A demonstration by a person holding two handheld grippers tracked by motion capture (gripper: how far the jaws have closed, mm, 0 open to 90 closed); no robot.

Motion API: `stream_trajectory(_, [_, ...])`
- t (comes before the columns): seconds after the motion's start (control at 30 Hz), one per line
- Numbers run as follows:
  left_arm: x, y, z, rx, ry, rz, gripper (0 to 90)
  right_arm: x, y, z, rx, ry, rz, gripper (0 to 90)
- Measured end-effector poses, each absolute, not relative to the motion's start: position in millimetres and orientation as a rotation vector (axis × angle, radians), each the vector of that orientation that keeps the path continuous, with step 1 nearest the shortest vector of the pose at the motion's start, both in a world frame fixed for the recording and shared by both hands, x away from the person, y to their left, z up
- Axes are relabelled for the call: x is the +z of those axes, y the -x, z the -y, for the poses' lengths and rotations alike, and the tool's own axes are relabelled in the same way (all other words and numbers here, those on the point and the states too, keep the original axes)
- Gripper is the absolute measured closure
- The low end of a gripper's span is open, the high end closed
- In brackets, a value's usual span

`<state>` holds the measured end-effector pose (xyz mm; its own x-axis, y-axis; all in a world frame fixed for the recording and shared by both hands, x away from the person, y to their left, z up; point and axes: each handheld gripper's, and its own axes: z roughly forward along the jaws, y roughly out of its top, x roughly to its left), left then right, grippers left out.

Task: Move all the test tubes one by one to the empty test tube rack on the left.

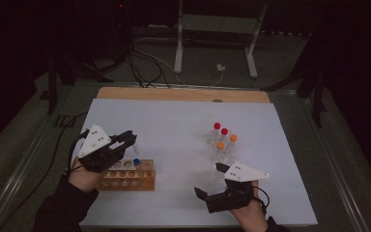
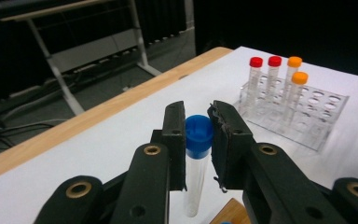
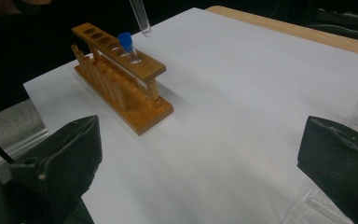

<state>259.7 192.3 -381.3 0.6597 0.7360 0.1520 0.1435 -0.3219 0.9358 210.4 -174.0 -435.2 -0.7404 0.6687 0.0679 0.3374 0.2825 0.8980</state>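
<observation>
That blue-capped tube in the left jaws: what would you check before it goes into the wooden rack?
1. Grip: left gripper jaws clamp the blue-capped tube at its cap: ok.
2. Tube hangs roughly upright: ok.
3. Free holes in the wooden rack: ok; one other blue tube stands there.
4. Tube tip exactly over a hole: cannot tell.
5. Right gripper open, away from the rack: ok.
6. Clear rack with red and orange tubes stands apart: ok.

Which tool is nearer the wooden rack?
Left. The left tool hangs just above the wooden rack, shut on a blue-capped tube. The right tool stands open well off to the rack's right, beside the clear rack.
</observation>
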Motion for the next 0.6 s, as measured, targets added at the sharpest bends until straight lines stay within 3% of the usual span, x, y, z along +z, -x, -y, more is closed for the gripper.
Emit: stream_trajectory(0.6, [-389.1,-234.2,-210.3,0.715,-1.838,-0.717,77.6,-434.2,-209.6,175.6,1.454,-0.921,-2.228,0.0])
